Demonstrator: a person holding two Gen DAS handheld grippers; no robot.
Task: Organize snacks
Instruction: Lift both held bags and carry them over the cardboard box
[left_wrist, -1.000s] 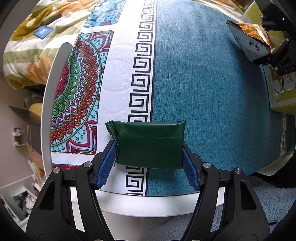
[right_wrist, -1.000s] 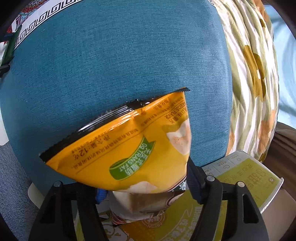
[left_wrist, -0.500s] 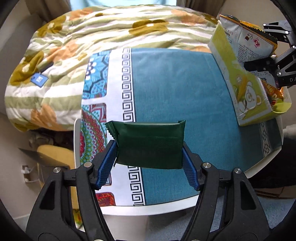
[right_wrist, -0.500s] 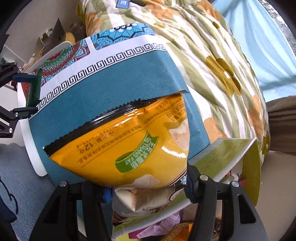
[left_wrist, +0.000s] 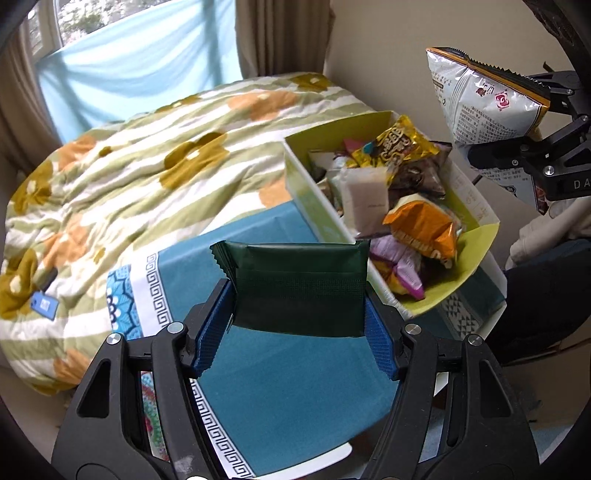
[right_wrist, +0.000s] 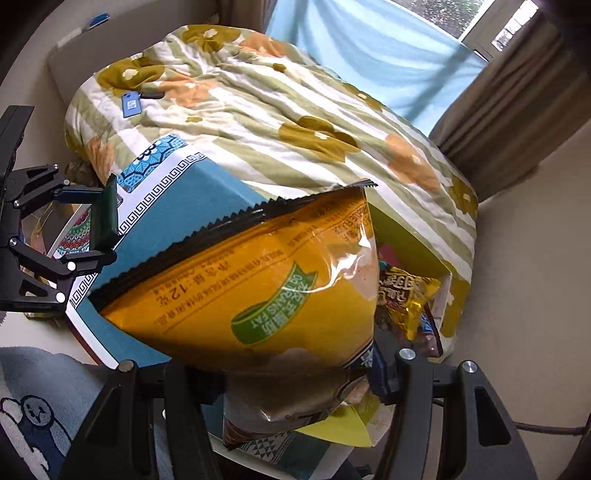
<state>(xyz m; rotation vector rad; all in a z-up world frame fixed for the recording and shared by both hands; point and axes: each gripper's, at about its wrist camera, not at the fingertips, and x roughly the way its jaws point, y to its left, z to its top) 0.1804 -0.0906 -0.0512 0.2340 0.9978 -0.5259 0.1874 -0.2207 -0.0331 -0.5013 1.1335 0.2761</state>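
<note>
My left gripper (left_wrist: 297, 325) is shut on a dark green snack packet (left_wrist: 299, 288), held above the teal tablecloth (left_wrist: 288, 387); the packet also shows edge-on in the right wrist view (right_wrist: 105, 218). My right gripper (right_wrist: 295, 376) is shut on a yellow chip bag (right_wrist: 258, 295), raised high above the box; its white back shows in the left wrist view (left_wrist: 484, 99). A yellow-green snack box (left_wrist: 314, 192) holds several packets at the table's right end.
A bed with a flowered quilt (left_wrist: 147, 155) lies behind the table. A blue tag (left_wrist: 44, 304) rests on the quilt. A window with a light blue curtain (left_wrist: 140, 62) is at the back. A grey rug (right_wrist: 33, 398) covers the floor.
Both grippers have risen and tilted up with their snacks. The open box and the bed have come into view. The chip bag is now above the box.
</note>
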